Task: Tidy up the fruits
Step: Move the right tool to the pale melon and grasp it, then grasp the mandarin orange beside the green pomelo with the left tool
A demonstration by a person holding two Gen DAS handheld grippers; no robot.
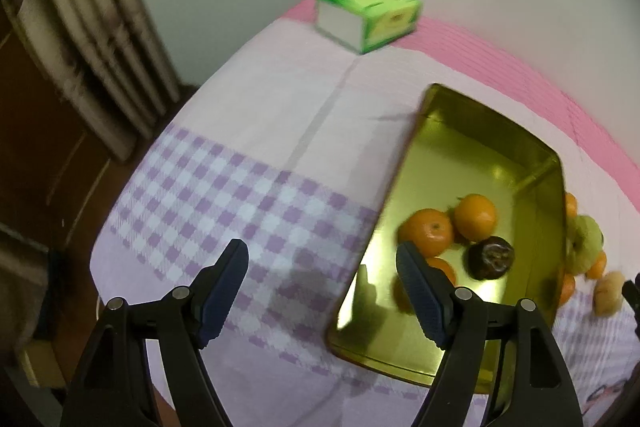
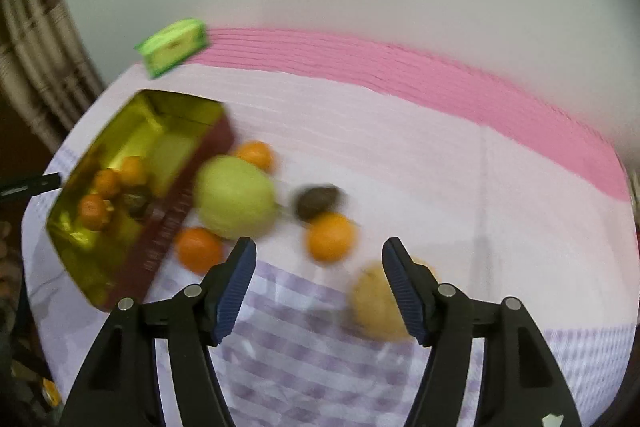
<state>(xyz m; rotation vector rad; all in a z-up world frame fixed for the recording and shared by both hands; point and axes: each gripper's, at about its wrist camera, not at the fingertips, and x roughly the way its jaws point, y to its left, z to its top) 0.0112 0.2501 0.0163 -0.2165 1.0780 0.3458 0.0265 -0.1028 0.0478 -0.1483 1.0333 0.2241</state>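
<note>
Nearest, the left tool (image 1: 322, 273) hangs with its fingers apart and empty over the checked cloth (image 1: 224, 187) on the bench, its right finger above the near end of the gold tin (image 1: 452, 131). The right tool (image 2: 319, 259) is likewise spread with nothing gripped. A yellowish fruit (image 2: 374, 303) lies just beside its right finger. Beyond sit an orange (image 2: 330, 237), a dark fruit (image 2: 318, 201) and a green apple (image 2: 236, 197) beside the tin, which holds oranges (image 1: 428, 231). Farthest stands a green tissue pack (image 1: 370, 15).
</note>
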